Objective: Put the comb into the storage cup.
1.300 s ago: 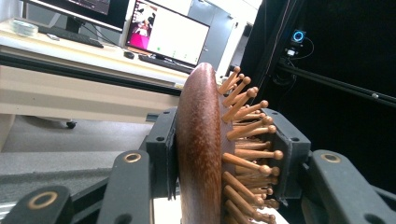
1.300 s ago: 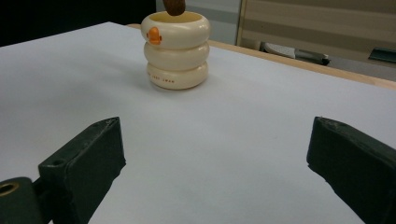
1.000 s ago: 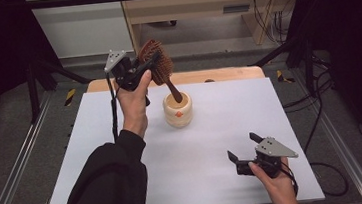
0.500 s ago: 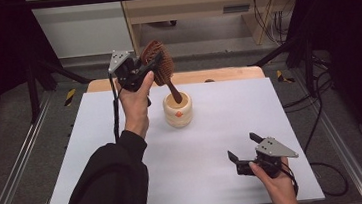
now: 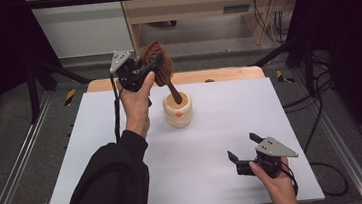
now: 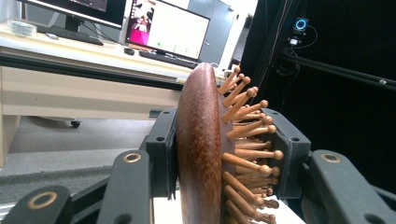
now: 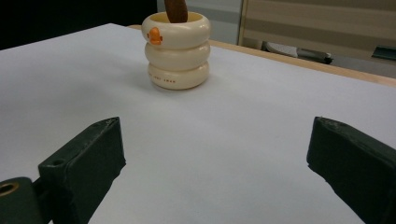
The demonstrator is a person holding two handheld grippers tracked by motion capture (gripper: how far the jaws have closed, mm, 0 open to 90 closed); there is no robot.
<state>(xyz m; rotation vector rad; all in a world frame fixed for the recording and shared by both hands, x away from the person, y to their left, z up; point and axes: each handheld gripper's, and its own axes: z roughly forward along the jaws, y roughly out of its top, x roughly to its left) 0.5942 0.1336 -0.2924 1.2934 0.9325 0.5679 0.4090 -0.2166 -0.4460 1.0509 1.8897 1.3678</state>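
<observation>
Here — hairbrush handle inside cup.

1. The left arm, in a dark sleeve, comes in from 6 o'clock and reaches up toward 12 o'clock.
2. The left hand is lifted high and holds the left gripper.
3. The left gripper points toward 3 o'clock, and its jaws are pressed tight on something between them.
4. The right hand sits low at about 5 o'clock.
5. The right gripper points toward 10 o'clock, its jaws wide apart with nothing between them.
</observation>
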